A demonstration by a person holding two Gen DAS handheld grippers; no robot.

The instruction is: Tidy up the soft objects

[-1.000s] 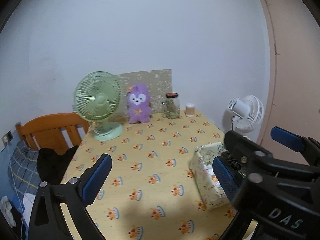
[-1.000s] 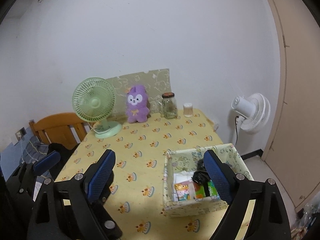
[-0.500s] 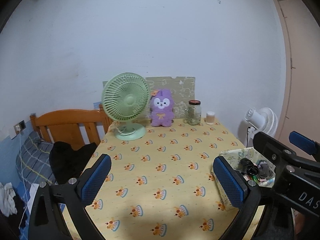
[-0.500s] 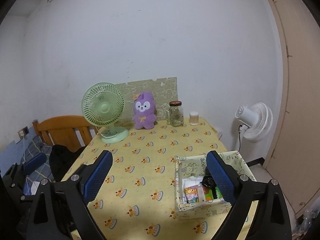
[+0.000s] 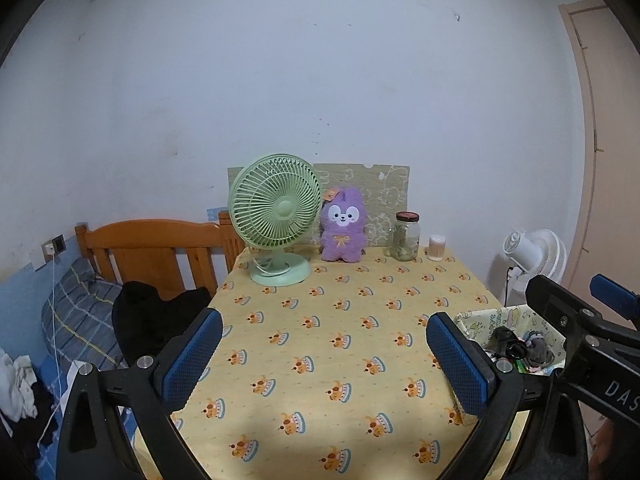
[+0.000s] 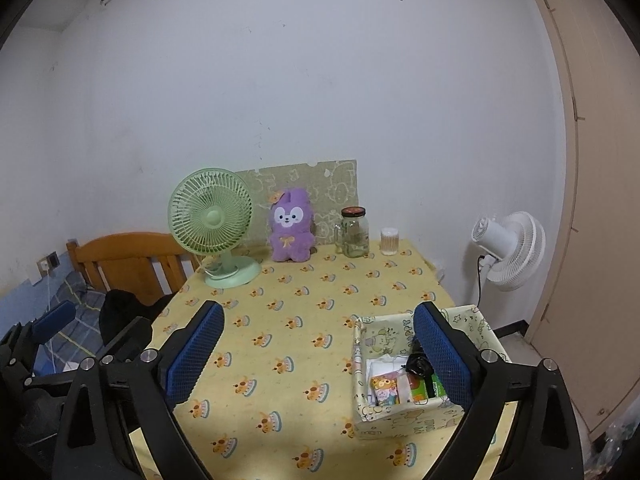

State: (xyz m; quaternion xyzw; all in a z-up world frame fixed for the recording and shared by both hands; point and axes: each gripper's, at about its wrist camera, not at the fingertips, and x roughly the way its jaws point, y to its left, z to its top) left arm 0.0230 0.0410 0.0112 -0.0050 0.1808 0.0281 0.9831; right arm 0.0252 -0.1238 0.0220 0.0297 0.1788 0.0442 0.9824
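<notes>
Right gripper (image 6: 318, 356) is hovering over the near edge of the table (image 6: 304, 320), jaws opening wide, nothing between the pads. Left gripper (image 5: 324, 360) is hovering alongside it, jaws spread wide and released, only tablecloth showing between the fingers. In the right wrist view the fabric storage box (image 6: 416, 412) is sitting at about 4 o'clock on the table, partly behind the right finger, holding small packets and a dark bundle; what the bundle is I cannot tell from here. In the left wrist view that box (image 5: 480, 320) is showing at 3 o'clock, mostly hidden by the right gripper's body. Purple plush toy (image 6: 290, 226) is sitting upright at 12 o'clock at the far edge of the table, leaning back against a patterned board (image 6: 332, 184) that is standing against the wall. Green desk fan (image 6: 212, 220) is standing just beside the plush at 11 o'clock. Glass jar (image 6: 354, 232) with a dark lid is standing near the plush at 1 o'clock, with a small round container (image 6: 390, 240) just beyond it. White floor fan (image 6: 508, 250) is standing off the table at 2 o'clock. Wooden headboard (image 6: 128, 260) and dark clothing (image 6: 120, 312) are showing at 9 o'clock.
</notes>
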